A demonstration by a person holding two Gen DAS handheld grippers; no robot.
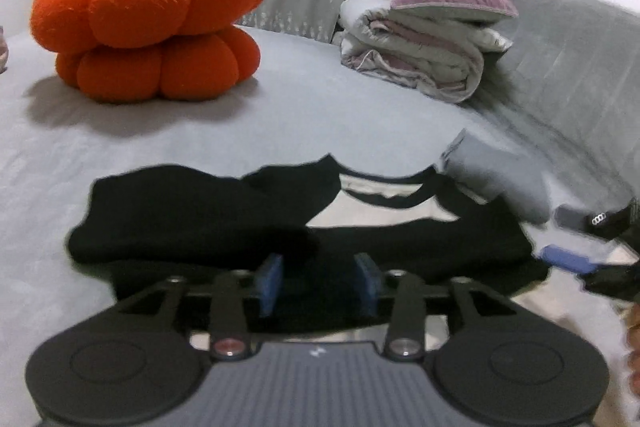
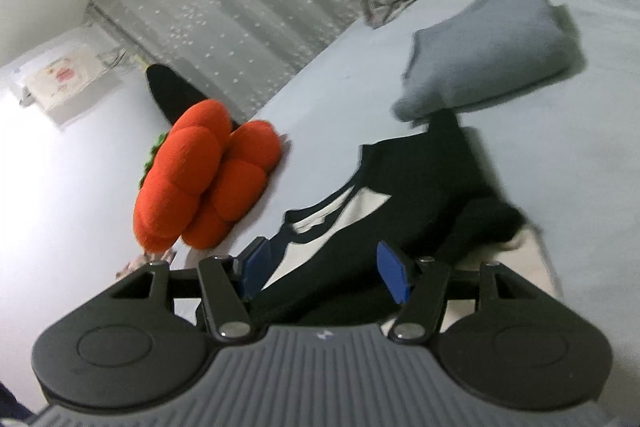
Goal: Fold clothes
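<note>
Just ahead of the left claw [image 1: 318, 277], its jaws standing apart and empty, the black shirt [image 1: 400, 239] is lying crosswise on the bed [image 1: 280, 115]; the right claw [image 2: 326, 273], also apart, is hovering over its side.

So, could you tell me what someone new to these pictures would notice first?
Most likely the bright orange pumpkin-shaped cushion, standing far back on the pale grey bed. Next comes the black and white garment spread out just beyond the open left gripper. A small folded grey garment lies at its far right corner, with a pile of folded bedding behind.
</note>
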